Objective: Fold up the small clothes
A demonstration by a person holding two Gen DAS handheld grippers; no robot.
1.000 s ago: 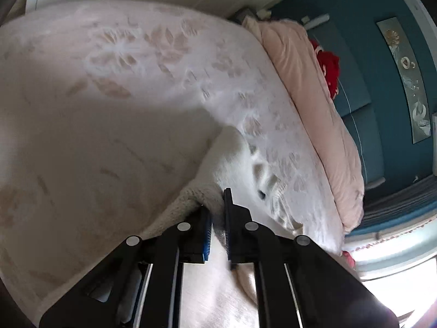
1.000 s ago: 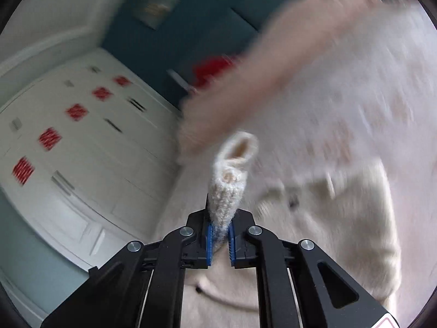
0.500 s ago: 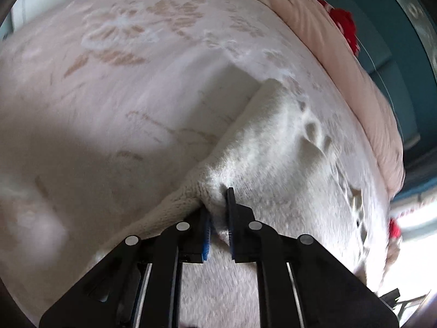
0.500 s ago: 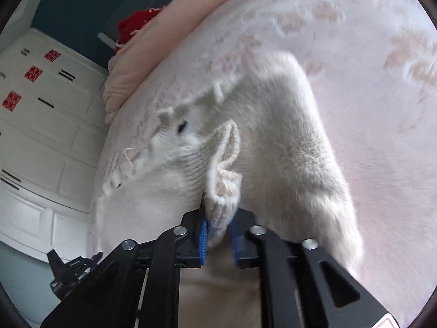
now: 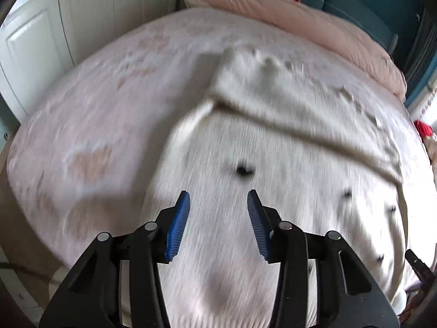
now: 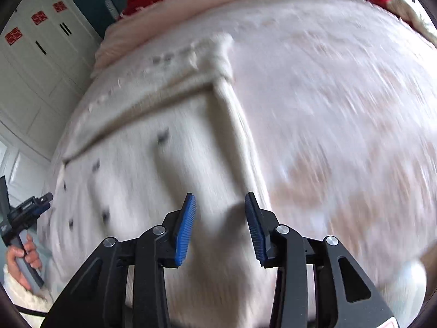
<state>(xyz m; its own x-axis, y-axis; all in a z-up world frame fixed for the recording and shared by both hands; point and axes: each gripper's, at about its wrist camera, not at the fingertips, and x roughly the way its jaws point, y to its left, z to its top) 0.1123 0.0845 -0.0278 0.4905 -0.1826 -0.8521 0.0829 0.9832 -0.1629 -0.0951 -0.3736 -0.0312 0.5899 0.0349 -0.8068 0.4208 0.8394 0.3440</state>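
Note:
A cream knitted garment with small dark buttons (image 5: 273, 177) lies flat on the bed, its far part folded over as a band across it (image 5: 286, 104). It also shows in the right wrist view (image 6: 169, 169). My left gripper (image 5: 218, 199) is open and empty above the garment's near left part. My right gripper (image 6: 220, 202) is open and empty above the garment's right edge. Both views are motion-blurred.
The garment rests on a pale pink flowered bedspread (image 5: 95, 125). A pink duvet roll (image 5: 314, 24) and a red item (image 6: 142, 0) lie at the headboard end. White wardrobe doors (image 6: 32, 63) stand beside the bed. The other hand and gripper handle (image 6: 24, 218) show at left.
Both grippers let go of the garment's knitted edges, opened, and pulled back and up. The garment now lies flat with its far part folded over.

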